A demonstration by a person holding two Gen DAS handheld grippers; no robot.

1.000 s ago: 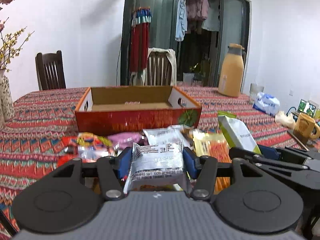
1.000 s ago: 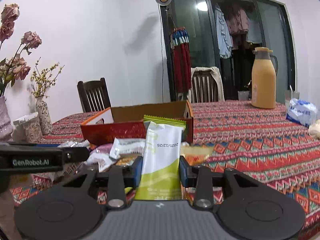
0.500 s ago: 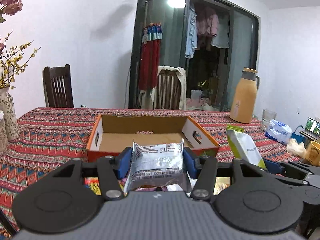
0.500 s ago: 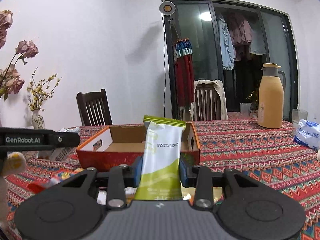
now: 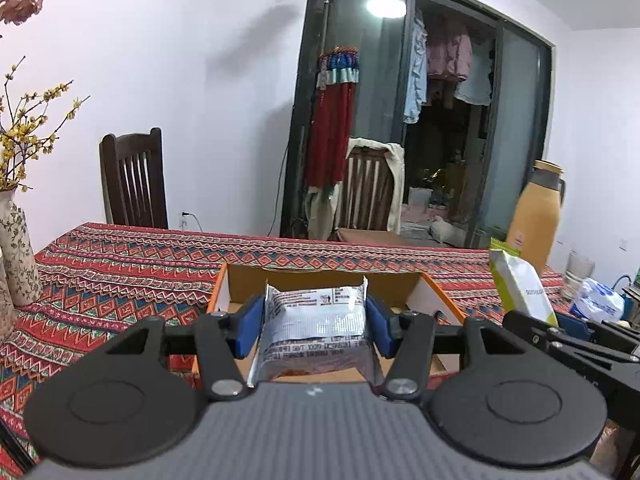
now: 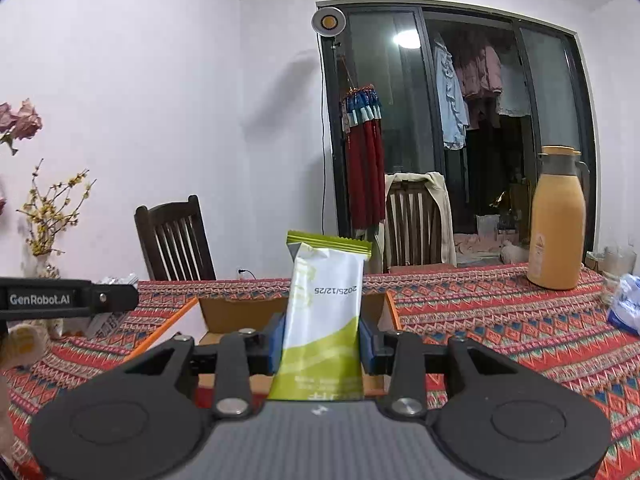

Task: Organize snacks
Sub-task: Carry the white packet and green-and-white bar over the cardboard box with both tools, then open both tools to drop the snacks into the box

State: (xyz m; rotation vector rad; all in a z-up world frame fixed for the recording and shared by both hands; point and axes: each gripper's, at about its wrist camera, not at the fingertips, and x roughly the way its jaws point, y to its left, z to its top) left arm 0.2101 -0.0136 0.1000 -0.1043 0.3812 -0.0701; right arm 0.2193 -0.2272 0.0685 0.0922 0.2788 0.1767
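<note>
My left gripper (image 5: 316,322) is shut on a silver snack packet (image 5: 316,320), held over the near edge of the open orange cardboard box (image 5: 436,292). My right gripper (image 6: 322,338) is shut on a white and green snack packet (image 6: 324,304), upright, just before the same box (image 6: 390,308). In the left wrist view the green packet (image 5: 520,286) and the right gripper's black frame show at the right. The box floor I can see looks bare; much of it is hidden behind the packets.
The patterned red tablecloth (image 5: 120,264) covers the table. A tan thermos jug (image 6: 556,220) stands at the back right, a blue-white bag (image 6: 626,304) beside it. A vase with yellow blossoms (image 5: 16,248) stands left. Two wooden chairs (image 5: 134,180) sit behind the table.
Both grippers have risen and moved forward toward the box with their packets. The snack pile on the table has dropped out of sight below; the box now lies right under the fingers.
</note>
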